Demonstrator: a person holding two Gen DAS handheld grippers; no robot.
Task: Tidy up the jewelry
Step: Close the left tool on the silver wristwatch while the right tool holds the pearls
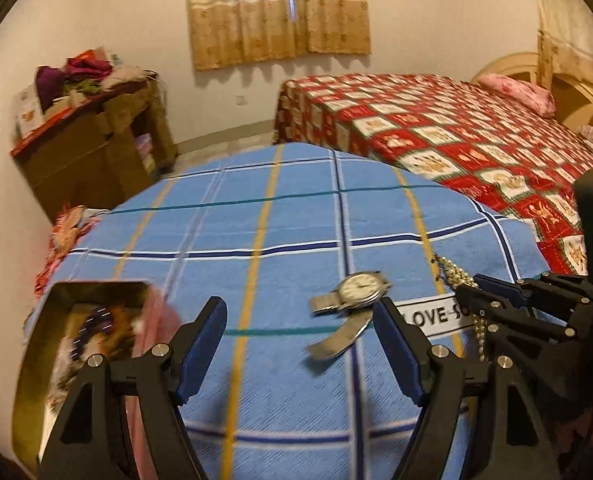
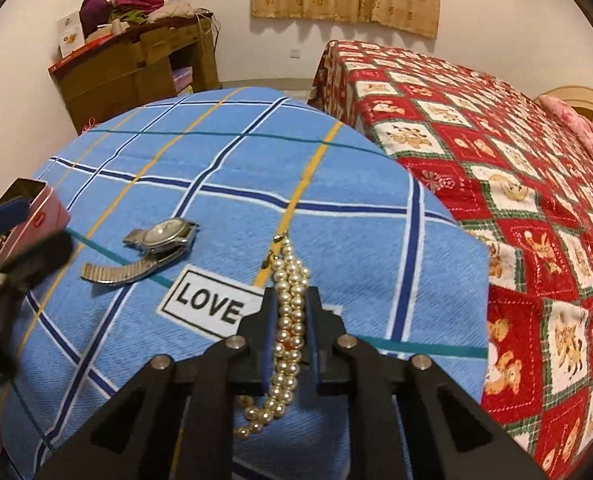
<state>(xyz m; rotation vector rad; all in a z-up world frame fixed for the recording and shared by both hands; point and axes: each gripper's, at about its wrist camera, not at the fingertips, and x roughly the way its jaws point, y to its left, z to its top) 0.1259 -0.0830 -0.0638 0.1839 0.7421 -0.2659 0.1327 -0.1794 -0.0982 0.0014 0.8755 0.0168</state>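
Note:
A silver wristwatch lies on the blue checked cloth, just beyond my open, empty left gripper; it also shows in the right wrist view. My right gripper is shut on a pearl necklace, whose beads run between the pads and hang below. In the left wrist view the right gripper and the necklace show at the right. A gold tin box with jewelry inside stands at the left; its pink side shows in the right wrist view.
The blue checked cloth with a white LOVE label covers a rounded surface. A bed with a red patterned cover stands to the right. A wooden cabinet piled with clothes is at the back left.

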